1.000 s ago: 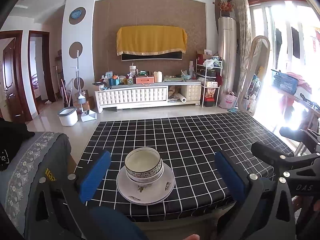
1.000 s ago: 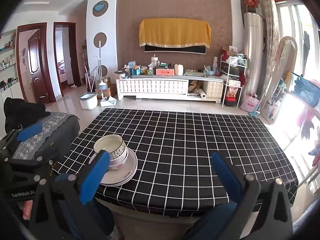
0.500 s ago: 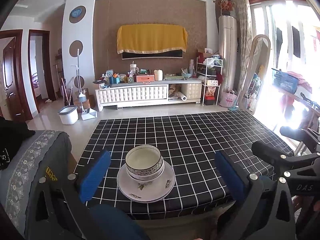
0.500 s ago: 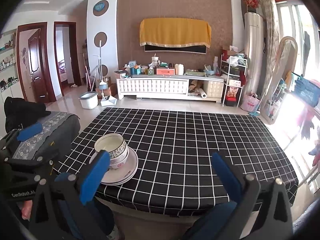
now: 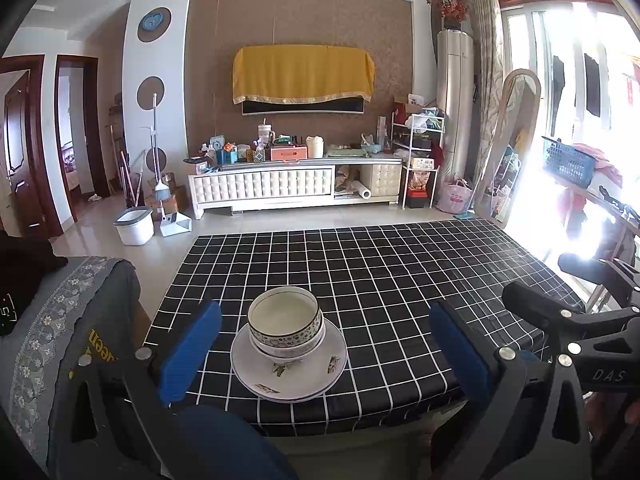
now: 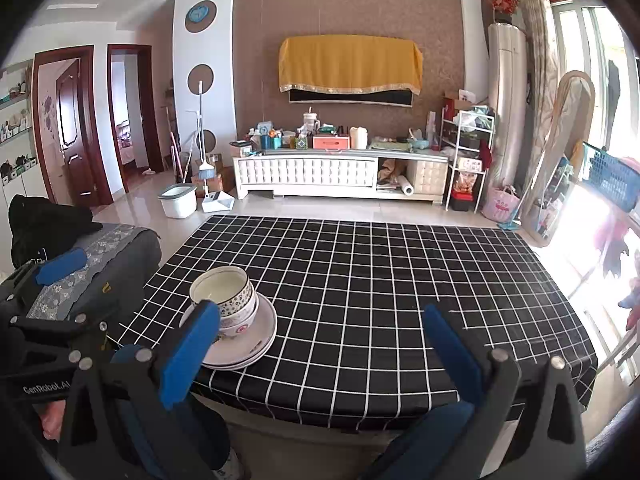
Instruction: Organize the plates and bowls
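Bowls [image 5: 285, 322], two nested with patterned rims, sit on stacked white plates [image 5: 289, 372] near the checked table's [image 5: 400, 280] front edge in the left wrist view; the left gripper [image 5: 324, 354] gapes wide, empty. From the right wrist, two plates [image 6: 248, 344] show left; the right gripper [image 6: 320, 348] is spread, holding nothing.

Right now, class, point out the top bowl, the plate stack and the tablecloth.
top bowl [image 5: 285, 312], left wrist view, inside of the bowl.
plate stack [image 5: 296, 380], left wrist view, front rim.
tablecloth [image 6: 380, 280], right wrist view, bare middle.
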`<state>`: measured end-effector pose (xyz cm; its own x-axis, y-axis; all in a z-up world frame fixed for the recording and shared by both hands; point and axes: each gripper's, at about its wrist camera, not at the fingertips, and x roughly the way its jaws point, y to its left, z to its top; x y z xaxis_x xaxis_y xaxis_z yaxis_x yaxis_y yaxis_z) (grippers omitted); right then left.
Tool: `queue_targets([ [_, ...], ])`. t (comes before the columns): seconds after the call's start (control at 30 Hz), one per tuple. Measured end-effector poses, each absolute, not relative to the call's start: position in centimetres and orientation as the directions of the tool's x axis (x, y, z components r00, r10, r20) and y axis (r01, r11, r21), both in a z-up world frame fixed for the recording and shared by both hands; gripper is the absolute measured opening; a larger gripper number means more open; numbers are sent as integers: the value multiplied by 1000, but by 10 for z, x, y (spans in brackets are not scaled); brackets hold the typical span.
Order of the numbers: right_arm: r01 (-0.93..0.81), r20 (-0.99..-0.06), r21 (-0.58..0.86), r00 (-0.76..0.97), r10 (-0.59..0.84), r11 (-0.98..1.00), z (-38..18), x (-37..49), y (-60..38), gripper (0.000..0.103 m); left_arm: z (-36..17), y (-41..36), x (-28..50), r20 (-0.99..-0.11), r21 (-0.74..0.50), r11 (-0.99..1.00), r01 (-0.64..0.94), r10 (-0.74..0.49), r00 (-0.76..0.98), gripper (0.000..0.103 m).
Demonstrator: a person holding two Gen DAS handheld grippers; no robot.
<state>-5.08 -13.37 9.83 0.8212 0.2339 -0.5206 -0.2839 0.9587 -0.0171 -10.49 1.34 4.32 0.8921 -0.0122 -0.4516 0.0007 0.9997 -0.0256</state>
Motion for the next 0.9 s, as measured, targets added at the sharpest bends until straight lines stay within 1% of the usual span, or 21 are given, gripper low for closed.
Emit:
queue_targets([
  [0.47,-281,-524,-15,820,232,960,99,-50,-134,103,43,12,-104,-459,-51,998,22,-43,887,103],
  [0.9,-276,-523,-18,822,226,961,97,-51,-136,103,41,10,-105,-465,-40,999,12,-29,885,103],
])
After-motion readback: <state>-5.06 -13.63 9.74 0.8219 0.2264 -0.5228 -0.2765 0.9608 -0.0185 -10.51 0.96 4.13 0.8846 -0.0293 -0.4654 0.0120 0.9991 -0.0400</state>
